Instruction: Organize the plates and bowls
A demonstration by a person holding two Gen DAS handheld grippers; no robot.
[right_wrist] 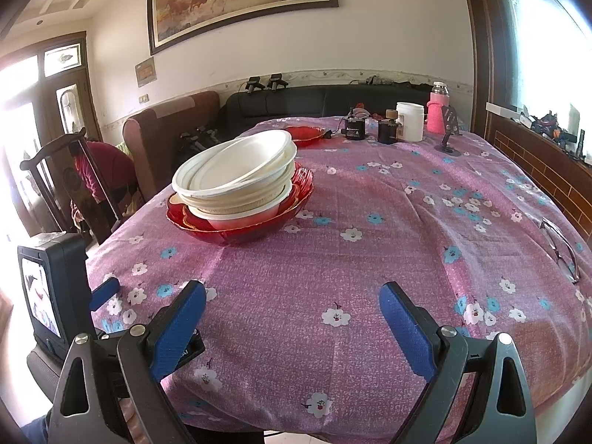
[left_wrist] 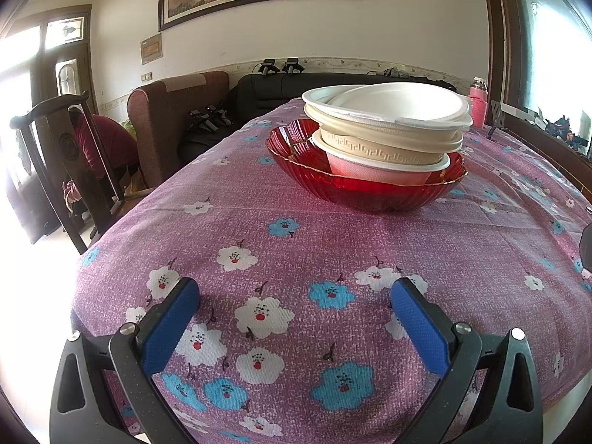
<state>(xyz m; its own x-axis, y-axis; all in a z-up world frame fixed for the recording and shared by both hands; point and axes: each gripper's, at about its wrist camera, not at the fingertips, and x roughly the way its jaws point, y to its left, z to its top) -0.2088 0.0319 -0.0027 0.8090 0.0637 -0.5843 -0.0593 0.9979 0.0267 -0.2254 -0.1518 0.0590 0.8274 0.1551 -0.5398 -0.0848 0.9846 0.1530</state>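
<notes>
**Bowls stacked up in the red dish**

Sitting on the table is a big red glass bowl, and a pile of pale bowls stands inside it. The bottom one is a white bowl. On top of that is a cream bowl with a square pattern around its side. At the very top is a white foam bowl with a flat white plate or lid tucked inside it, leaning a little. The pile tips a bit to one side.

The table wears a purple cloth with white and blue flowers.

The left gripper hangs low over the near edge of the table. Its two blue fingers are spread wide with nothing between them. The pile is well apart from it, farther back on the table.

The right gripper is also over the near edge, its blue fingers wide apart and empty. From here the pile is far and to the left.

At the far end of the table lie a red plate, a white jar, a pink bottle and two small dark pots. A pair of glasses lies near the right edge. A person in a red top sits past a wooden chair on the left.
</notes>
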